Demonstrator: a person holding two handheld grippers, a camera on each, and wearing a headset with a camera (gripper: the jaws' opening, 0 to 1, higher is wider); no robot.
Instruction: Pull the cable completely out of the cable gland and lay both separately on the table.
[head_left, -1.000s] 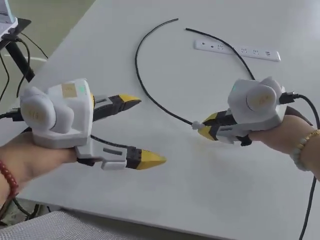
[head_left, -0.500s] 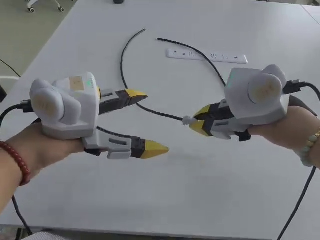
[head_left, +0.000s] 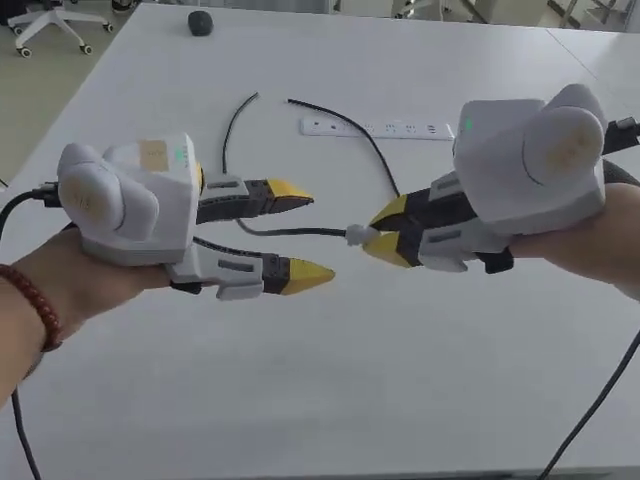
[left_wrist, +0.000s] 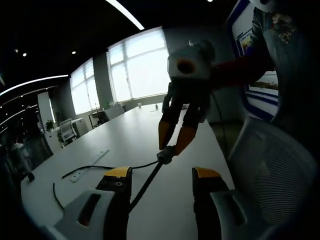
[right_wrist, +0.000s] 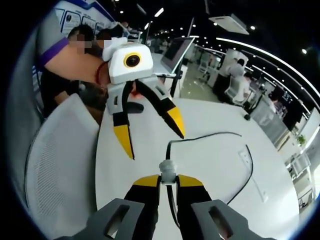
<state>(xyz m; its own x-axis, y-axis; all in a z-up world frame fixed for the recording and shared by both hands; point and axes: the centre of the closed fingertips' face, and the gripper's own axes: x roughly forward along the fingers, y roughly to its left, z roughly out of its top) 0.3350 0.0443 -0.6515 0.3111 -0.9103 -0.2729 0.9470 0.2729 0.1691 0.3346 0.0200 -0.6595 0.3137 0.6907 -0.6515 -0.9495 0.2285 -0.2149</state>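
Note:
My right gripper (head_left: 372, 232) is shut on the small white cable gland (head_left: 357, 236) and holds it above the white table (head_left: 330, 380). The black cable (head_left: 290, 232) leaves the gland leftward, then curves away across the table. My left gripper (head_left: 310, 235) is open, its yellow-tipped jaws standing on either side of the cable close to the gland. In the left gripper view the cable (left_wrist: 145, 187) runs down between my own jaws (left_wrist: 162, 172) from the gland (left_wrist: 166, 155). The right gripper view has the gland (right_wrist: 167, 170) pinched at my jaw tips (right_wrist: 168, 181), with the open left gripper (right_wrist: 152, 142) opposite.
A white power strip (head_left: 375, 128) lies at the back of the table with a second black cable (head_left: 360, 135) crossing it. A small dark object (head_left: 200, 22) sits at the far edge. An office chair (head_left: 40, 15) stands beyond the far left corner.
Both grippers have risen and drawn together. The right one carried the gland leftward off the table, and the cable now passes between the open left jaws. The head camera has tilted forward.

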